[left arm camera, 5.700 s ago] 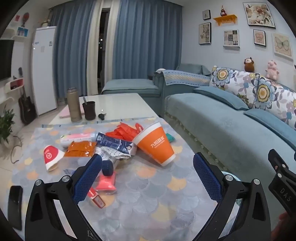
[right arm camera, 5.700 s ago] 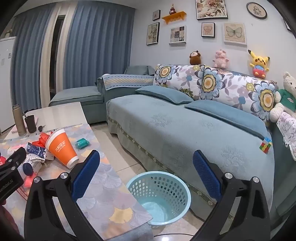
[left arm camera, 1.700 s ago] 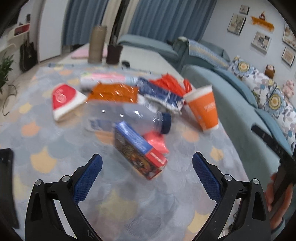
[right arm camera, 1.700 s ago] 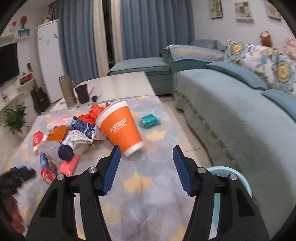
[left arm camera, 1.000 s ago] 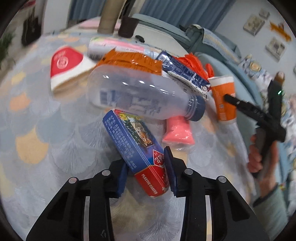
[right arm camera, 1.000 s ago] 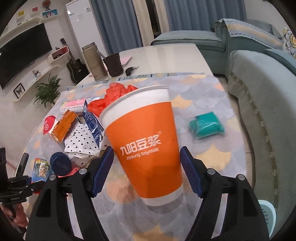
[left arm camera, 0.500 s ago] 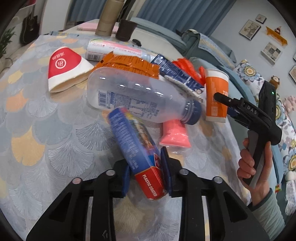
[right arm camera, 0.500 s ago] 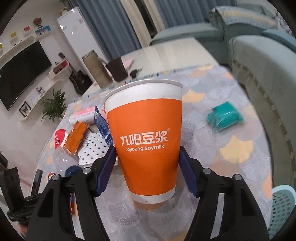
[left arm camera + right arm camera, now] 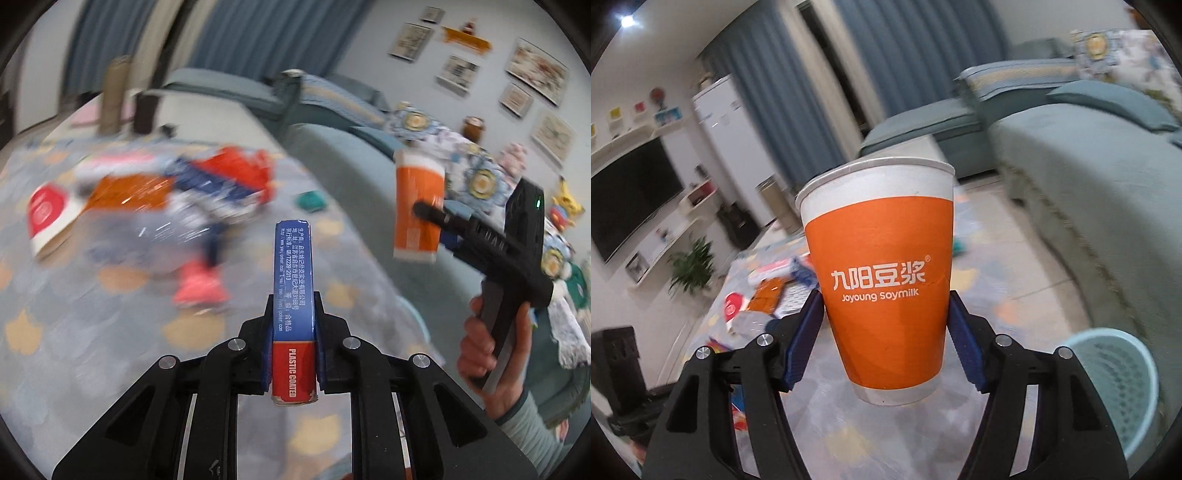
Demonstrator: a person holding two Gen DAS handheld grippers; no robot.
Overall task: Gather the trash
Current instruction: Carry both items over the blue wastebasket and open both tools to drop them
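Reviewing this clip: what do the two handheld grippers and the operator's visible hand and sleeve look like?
Both grippers, left and right, are black plastic linkages with silver rivets and ribbed blue finger pads. In the left view, the right gripper is a black pistol-grip body with a small green light. The bare hand gripping it wears a pale grey-green sleeve.

Orange paper cup [image 9: 882, 280] upright between right gripper [image 9: 886, 332] fingers [image 9: 807, 332], light-blue basket [image 9: 1115, 373] lower right.

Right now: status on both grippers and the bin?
Left gripper shut on blue card box, lifted. Right gripper shut on orange soymilk cup, upright, off the table. Basket lower right, nothing blocking it.
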